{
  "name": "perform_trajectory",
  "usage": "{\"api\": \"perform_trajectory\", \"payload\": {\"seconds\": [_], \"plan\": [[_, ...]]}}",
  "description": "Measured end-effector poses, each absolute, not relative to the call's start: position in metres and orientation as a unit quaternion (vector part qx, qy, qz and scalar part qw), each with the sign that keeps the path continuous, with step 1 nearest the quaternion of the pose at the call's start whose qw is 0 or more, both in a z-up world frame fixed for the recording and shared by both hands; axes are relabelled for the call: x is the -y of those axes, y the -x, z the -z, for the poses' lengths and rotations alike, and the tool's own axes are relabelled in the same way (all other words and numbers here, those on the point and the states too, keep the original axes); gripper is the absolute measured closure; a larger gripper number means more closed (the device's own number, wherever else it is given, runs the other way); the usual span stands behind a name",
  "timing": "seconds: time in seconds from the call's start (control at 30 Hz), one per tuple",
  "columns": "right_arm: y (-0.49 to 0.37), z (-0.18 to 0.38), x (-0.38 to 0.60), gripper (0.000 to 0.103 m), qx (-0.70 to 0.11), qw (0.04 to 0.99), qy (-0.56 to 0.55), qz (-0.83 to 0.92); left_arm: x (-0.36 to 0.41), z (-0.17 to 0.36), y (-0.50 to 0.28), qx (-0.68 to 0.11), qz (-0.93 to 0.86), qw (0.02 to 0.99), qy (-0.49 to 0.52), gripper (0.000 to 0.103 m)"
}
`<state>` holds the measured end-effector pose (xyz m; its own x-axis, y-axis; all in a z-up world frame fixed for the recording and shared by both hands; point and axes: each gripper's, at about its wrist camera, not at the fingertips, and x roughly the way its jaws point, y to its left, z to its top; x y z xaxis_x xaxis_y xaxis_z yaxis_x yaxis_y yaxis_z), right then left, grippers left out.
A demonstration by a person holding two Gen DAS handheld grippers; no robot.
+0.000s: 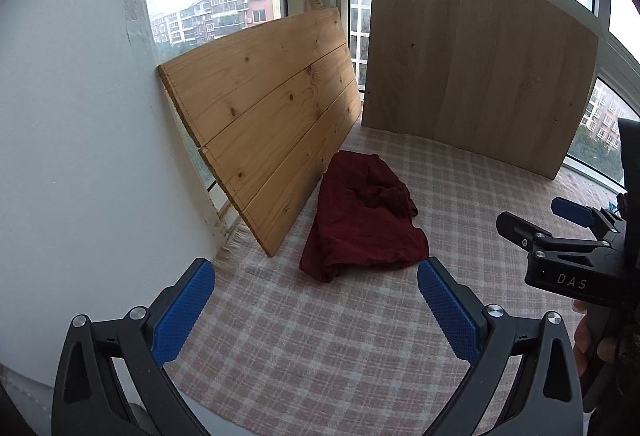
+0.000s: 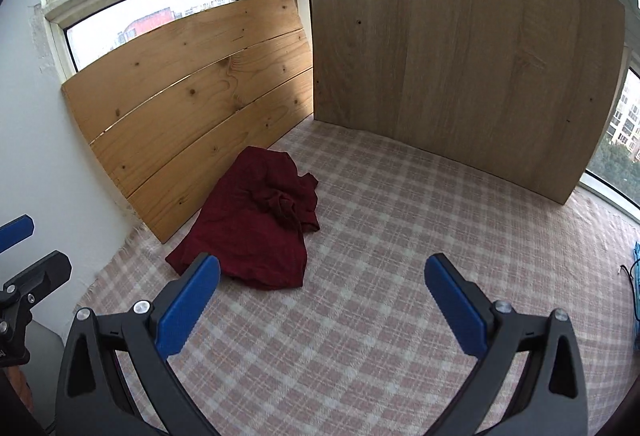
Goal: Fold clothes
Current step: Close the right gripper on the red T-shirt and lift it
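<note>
A dark red garment [image 1: 362, 220] lies crumpled on the pink checked cloth [image 1: 320, 348], close to the leaning pine board. It also shows in the right wrist view [image 2: 256, 224]. My left gripper [image 1: 316, 278] is open and empty, held just short of the garment's near edge. My right gripper [image 2: 322, 276] is open and empty, to the right of the garment's near edge. The right gripper also shows at the right of the left wrist view [image 1: 532, 218], apart from the garment.
A pine plank board [image 1: 260, 127] leans against the window on the left. A pale wood panel [image 1: 476, 55] stands at the back. A white wall [image 1: 72, 155] is close on the left. A blue object [image 2: 636, 256] lies at the far right edge.
</note>
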<state>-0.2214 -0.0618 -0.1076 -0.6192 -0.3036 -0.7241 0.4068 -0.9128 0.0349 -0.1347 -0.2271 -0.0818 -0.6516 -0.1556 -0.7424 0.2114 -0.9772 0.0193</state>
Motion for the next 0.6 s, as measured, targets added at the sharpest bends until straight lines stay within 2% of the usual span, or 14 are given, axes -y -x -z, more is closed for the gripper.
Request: {"api": "perform_trajectory", "payload": {"seconds": [0.2,0.37,0.43,0.6], "plan": [[0.263,0.138,0.092,0.0,-0.084,0.221,-0.388,0.891,0.238,0.101,0.161,-0.032,0.904,0.087,-0.419,0.001],[0.31,0.186,0.118,0.008,-0.083,0.243,-0.436,0.863,0.256,0.114,0.169,-0.05,0.897,0.099,-0.427,0.001],[0.326,0.202,0.129,0.018,-0.098,0.24,-0.448,0.856,0.265,0.121,0.169,-0.061,0.892,0.109,-0.434,0.001],[0.35,0.229,0.15,0.018,-0.116,0.242,-0.469,0.841,0.282,0.136,0.168,-0.076,0.881,0.13,-0.449,0.001]]}}
